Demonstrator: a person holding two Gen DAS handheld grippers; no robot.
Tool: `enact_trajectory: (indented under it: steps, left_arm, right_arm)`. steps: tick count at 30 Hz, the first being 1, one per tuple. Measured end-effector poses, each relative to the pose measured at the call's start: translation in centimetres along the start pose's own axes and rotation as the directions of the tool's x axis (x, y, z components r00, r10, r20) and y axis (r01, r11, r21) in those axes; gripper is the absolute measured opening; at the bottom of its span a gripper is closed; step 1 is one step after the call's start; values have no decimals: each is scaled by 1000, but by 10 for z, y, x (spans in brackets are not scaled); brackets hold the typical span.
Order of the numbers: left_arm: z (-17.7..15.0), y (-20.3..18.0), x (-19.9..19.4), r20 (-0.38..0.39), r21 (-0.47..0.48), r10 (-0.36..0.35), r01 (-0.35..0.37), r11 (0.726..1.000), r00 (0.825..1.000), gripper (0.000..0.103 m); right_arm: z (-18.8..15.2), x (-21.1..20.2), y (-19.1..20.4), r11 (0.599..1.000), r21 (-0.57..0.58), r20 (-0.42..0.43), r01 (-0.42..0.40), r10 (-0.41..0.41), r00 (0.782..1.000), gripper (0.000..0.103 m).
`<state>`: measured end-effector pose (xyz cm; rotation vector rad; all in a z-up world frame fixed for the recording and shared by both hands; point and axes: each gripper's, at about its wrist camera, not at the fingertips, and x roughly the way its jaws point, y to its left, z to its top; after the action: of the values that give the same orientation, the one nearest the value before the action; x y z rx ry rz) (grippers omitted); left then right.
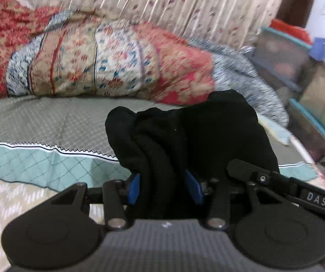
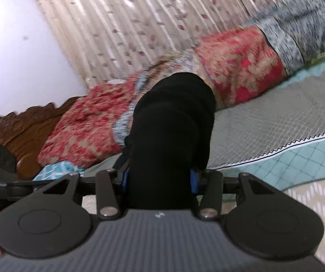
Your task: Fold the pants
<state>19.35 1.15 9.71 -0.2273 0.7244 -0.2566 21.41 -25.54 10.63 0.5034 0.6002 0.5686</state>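
Both grippers are clamped on the black pants [image 1: 185, 136]: the left gripper [image 1: 166, 188] and the right gripper [image 2: 159, 181] each pinch a bunched wad rising straight ahead between its blue pads (neither nearer), above the quilted bedspread [image 2: 275, 124].

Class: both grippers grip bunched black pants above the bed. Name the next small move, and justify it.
Probably draw the left gripper and right gripper apart. Each is shut on a thick wad of the black pants, held up off the quilted bedspread, so the fabric needs spreading before any fold.
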Motion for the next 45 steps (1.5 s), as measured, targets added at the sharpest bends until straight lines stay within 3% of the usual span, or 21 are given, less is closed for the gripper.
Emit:
enact_trajectory:
  steps: [5, 7, 9, 12, 15, 20, 27, 45]
  left_arm:
    - [-11, 3, 63, -80, 61, 101, -96, 993, 992, 43]
    - [-19, -5, 72, -99, 115, 167, -156, 981, 981, 54]
    - [-28, -13, 69, -84, 155, 212, -198, 968, 974, 63]
    - [-32, -18, 60, -92, 174, 253, -234, 956, 963, 66]
    - [-37, -22, 38, -97, 160, 267, -249, 955, 959, 67]
    - [-49, -30, -4, -103, 127, 282, -268, 955, 954, 77]
    - [-78, -46, -55, -126, 123, 291, -276, 953, 948, 77]
    - [-152, -75, -157, -157, 90, 311, -300, 950, 937, 81]
  right_arm:
    - [-17, 46, -32, 986, 26, -61, 164, -163, 985, 50]
    - [-19, 45, -42, 972, 85, -65, 217, -212, 975, 56]
    - [-23, 39, -40, 962, 85, -70, 258, -253, 965, 64]
    - [-26, 27, -20, 937, -5, -50, 350, -349, 936, 76]
    - [-28, 8, -2, 918, -46, -22, 395, -396, 918, 79]
    - [-49, -36, 14, 912, -36, 3, 408, -408, 913, 83]
    - [-78, -80, 40, 909, -23, -14, 417, -417, 909, 85]
    - [-145, -175, 97, 931, 19, -66, 365, -363, 930, 86]
